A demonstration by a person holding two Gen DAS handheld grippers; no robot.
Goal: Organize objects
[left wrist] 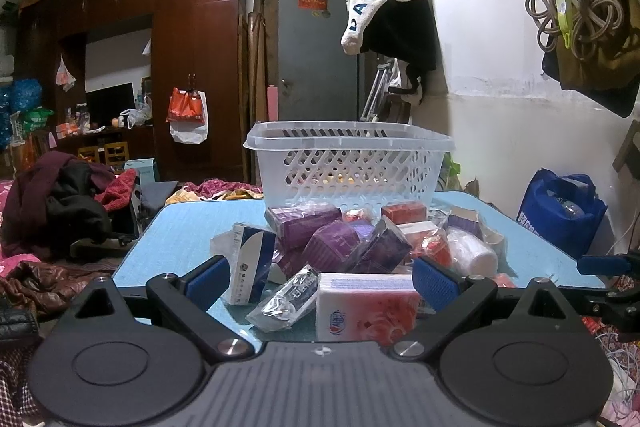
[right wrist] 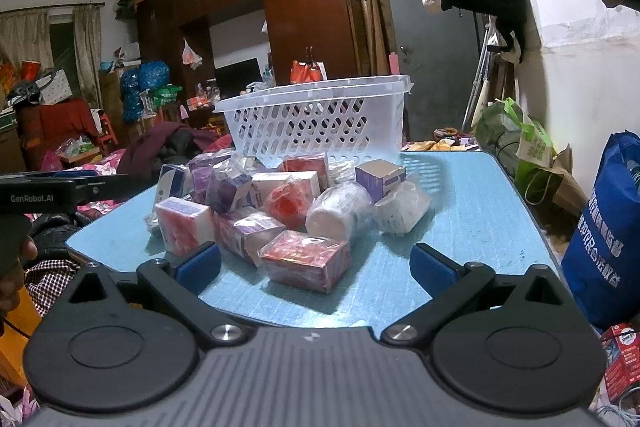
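Note:
A heap of wrapped boxes and packets lies on a light blue table (left wrist: 184,223) (right wrist: 480,211). Behind it stands a clear slotted plastic basket (left wrist: 348,163) (right wrist: 316,119). My left gripper (left wrist: 322,283) is open at the table's near edge, with a pink tissue pack (left wrist: 366,307) and a silver-black packet (left wrist: 288,297) between its fingers but not clamped. A blue-white box (left wrist: 250,267) stands by its left pad. My right gripper (right wrist: 316,267) is open too, and a red wrapped box (right wrist: 306,261) lies between its blue pads, untouched. White wrapped rolls (right wrist: 340,213) sit further back.
Purple boxes (left wrist: 320,239) and red packets (right wrist: 288,203) fill the heap's middle. A blue tote bag (right wrist: 608,227) stands right of the table. Clothes pile up on the left (left wrist: 60,207). A wardrobe (left wrist: 192,59) and grey door (left wrist: 316,55) are behind. The left gripper's handle (right wrist: 60,191) shows at left.

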